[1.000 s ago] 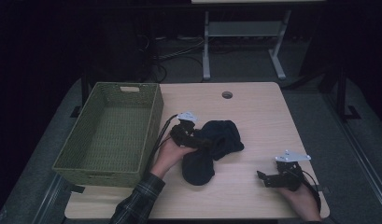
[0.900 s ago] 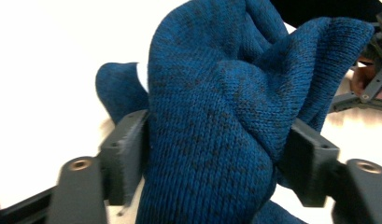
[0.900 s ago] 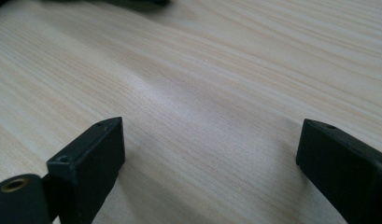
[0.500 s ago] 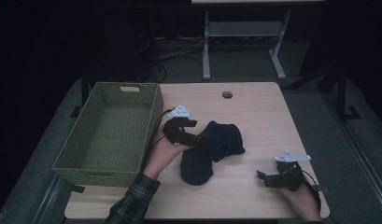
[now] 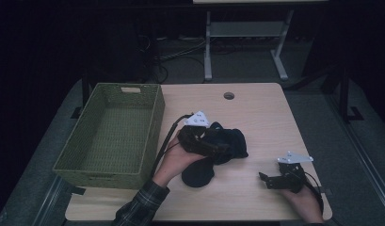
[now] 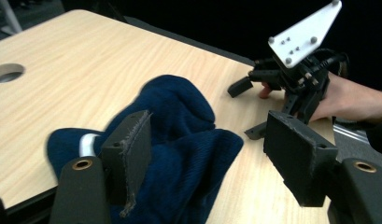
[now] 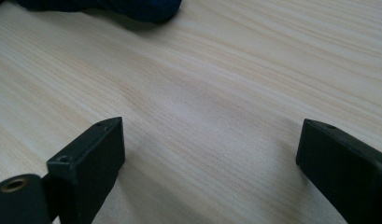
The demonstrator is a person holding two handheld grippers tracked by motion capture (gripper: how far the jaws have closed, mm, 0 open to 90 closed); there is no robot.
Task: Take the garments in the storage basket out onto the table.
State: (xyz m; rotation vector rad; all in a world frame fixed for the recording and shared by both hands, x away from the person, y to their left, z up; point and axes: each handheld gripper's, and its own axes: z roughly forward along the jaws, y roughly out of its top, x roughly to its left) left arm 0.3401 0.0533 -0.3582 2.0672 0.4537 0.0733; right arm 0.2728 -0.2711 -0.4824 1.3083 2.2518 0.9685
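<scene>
Left gripper (image 6: 207,154) (open) over navy sock (image 6: 179,140).

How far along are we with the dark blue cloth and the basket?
Nothing is done: the green basket holds nothing. In hand: the left tongs, jaws apart, hover at the dark blue cloth without pinching it. Left: grip, lift, probably drop it in the basket. The right tongs rest open on the table.
</scene>
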